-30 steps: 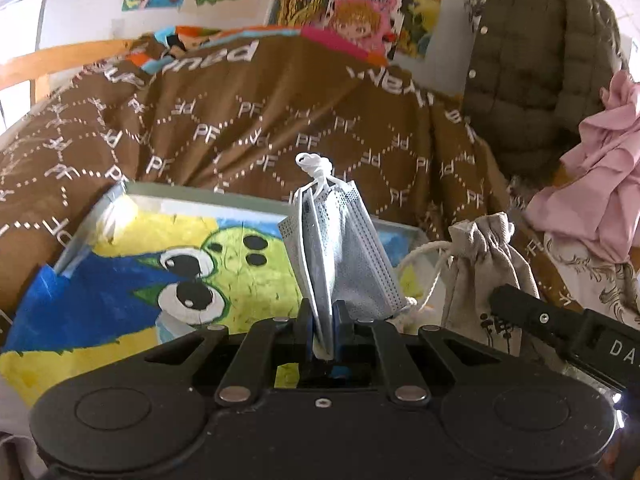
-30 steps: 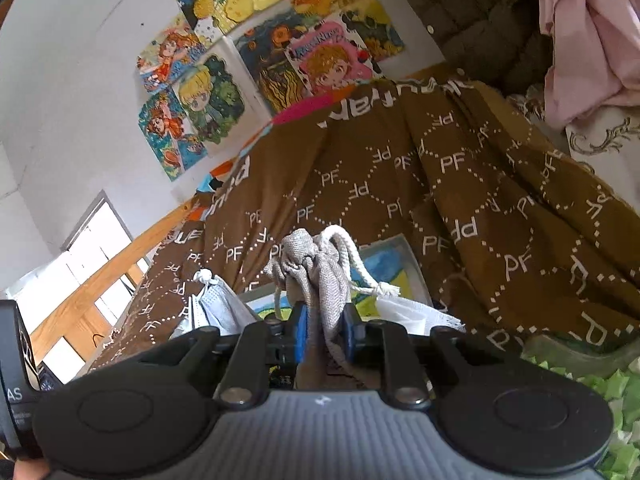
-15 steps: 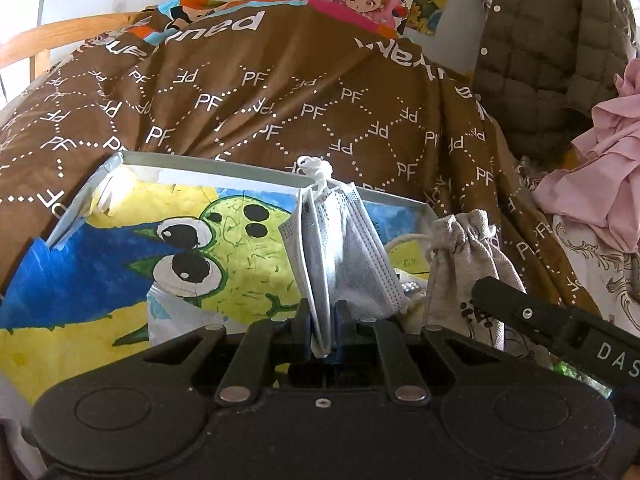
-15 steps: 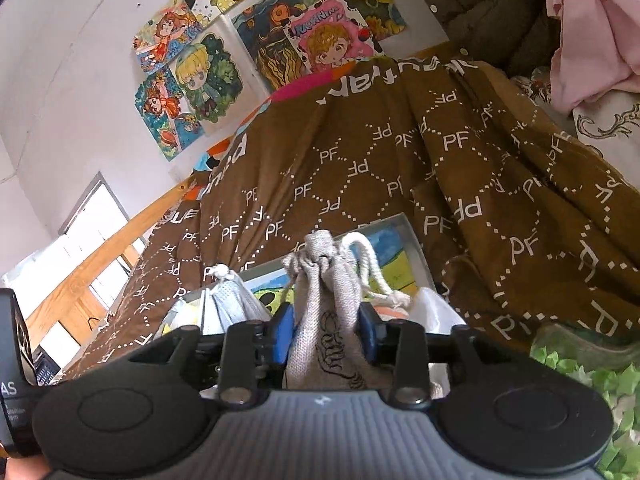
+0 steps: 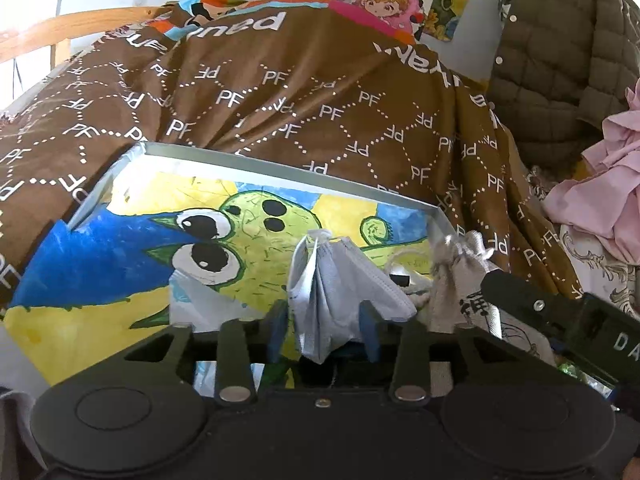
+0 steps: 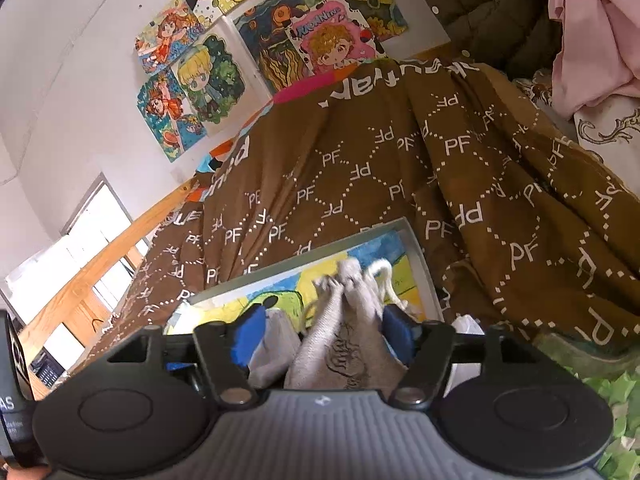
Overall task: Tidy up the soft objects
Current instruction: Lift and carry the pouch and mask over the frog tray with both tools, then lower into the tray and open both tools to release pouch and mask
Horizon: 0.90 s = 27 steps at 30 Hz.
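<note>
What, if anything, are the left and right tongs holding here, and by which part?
Nothing is gripped. The left tongs are opening around the grey face mask; the right tongs are opening around the beige drawstring pouch. Pads stand clear of both.

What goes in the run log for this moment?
left gripper: opening, face mask between jaws | right gripper: opening, drawstring pouch between jaws | both over painted tray

My left wrist view looks forward and steeply down along its hand-held gripper (image 5: pixel 324 320), close over the shallow painted tray (image 5: pixel 288 166). My right wrist view tilts down less, reaching the wall drawings (image 6: pixel 192 80). Both share the tray (image 6: pixel 416 248), the brown blanket (image 5: pixel 280 92) (image 6: pixel 400 160) and those drawings.
</note>
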Available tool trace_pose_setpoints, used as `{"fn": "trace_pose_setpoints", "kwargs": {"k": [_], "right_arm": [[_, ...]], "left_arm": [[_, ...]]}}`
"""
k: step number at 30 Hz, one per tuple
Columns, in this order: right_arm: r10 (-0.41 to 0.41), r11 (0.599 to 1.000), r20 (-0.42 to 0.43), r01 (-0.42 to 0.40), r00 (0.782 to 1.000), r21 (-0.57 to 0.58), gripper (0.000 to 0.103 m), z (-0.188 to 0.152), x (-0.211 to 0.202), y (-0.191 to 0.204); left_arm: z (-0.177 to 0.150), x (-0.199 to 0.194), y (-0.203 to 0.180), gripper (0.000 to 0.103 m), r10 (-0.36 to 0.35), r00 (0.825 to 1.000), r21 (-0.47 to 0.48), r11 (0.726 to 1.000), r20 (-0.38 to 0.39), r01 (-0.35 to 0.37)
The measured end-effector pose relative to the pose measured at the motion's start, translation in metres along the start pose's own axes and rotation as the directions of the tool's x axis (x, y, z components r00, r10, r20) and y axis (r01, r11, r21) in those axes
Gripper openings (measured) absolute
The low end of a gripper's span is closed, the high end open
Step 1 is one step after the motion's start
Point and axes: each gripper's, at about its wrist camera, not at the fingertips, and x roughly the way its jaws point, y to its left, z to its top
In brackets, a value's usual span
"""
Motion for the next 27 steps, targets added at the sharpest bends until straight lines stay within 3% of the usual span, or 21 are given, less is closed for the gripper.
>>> {"fn": "trace_pose_setpoints", "kwargs": {"k": [7, 10, 19, 27], "right_arm": [[0.013, 1.000, 0.045, -0.013, 0.999, 0.004, 0.088, 0.012, -0.014, 0.003], [0.017, 1.000, 0.068, -0.017, 0.998, 0.004, 0.091, 0.017, -0.022, 0.004], [0.021, 0.998, 0.150, -0.012, 0.989, -0.062, 0.103, 0.031, -0.061, 0.024], [0.007, 0.991, 0.236, 0.024, 0.972, -0.128, 0.103, 0.030, -0.110, 0.041]], "left_arm": [[-0.001, -0.021, 0.000, 0.086, 0.033, 0.998, -0.003, 0.999, 0.054, -0.033], [0.001, -0.035, 0.000, 0.096, 0.047, 0.995, 0.002, 0.999, 0.089, -0.048], [0.011, -0.088, -0.007, 0.102, 0.040, 0.983, 0.011, 0.999, 0.182, -0.043], [0.010, -0.150, -0.022, 0.102, 0.020, 0.960, 0.061, 0.997, 0.279, -0.038]]}}
